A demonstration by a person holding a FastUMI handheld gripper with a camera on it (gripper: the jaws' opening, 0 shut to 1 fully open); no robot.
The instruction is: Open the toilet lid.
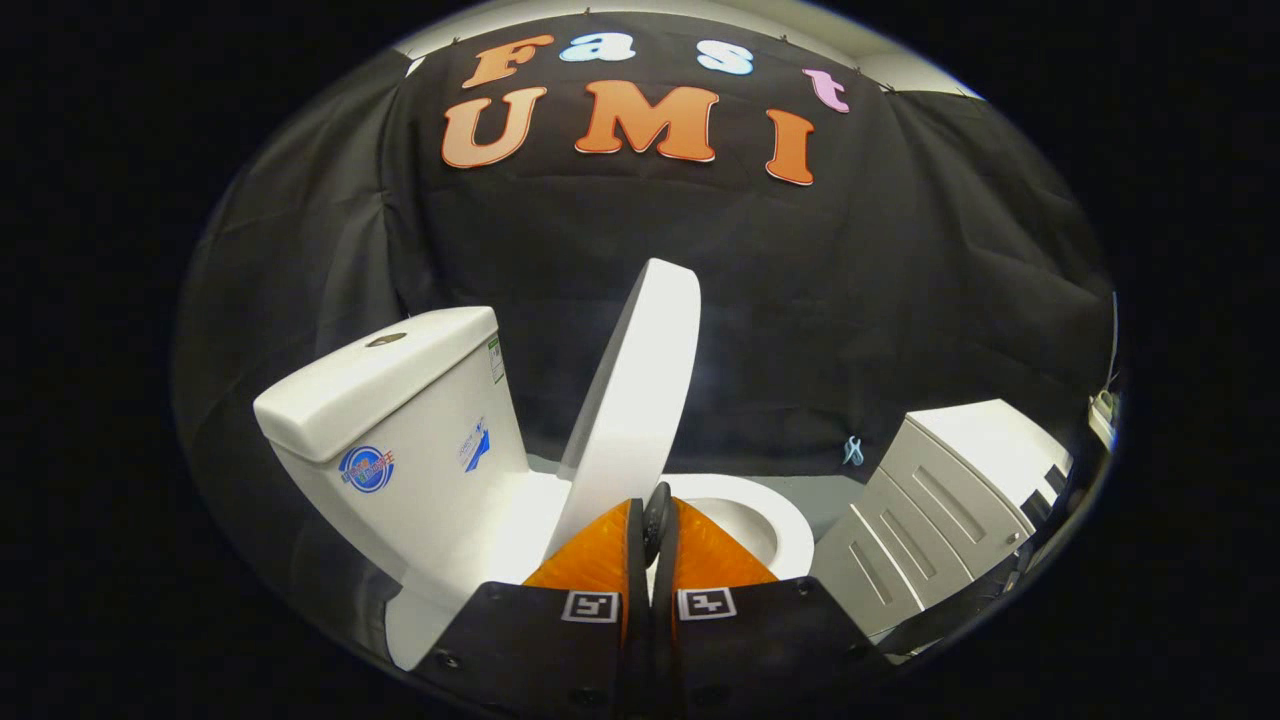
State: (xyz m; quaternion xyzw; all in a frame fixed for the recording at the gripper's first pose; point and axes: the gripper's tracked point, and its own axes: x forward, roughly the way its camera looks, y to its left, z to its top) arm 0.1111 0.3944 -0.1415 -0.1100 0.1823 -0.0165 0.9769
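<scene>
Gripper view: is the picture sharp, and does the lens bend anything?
Gripper view: the toilet lid and tank are sharp and evenly lit; the fisheye lens bends the cabinet; the gripper, fingers together, looks slightly soft.

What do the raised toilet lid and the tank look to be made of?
White raised toilet lid: likely plastic, thin with a smooth satin sheen. White toilet tank: probably glazed ceramic, thick-walled and glossy. The gripper is shut, fingers together, at the lid's lower edge.

Black cloth [900, 300] hung as the booth's wall, creased in folds — a pale ceiling strip [700, 15] above it, and a white drawer cabinet [940, 500] at the right.
</scene>
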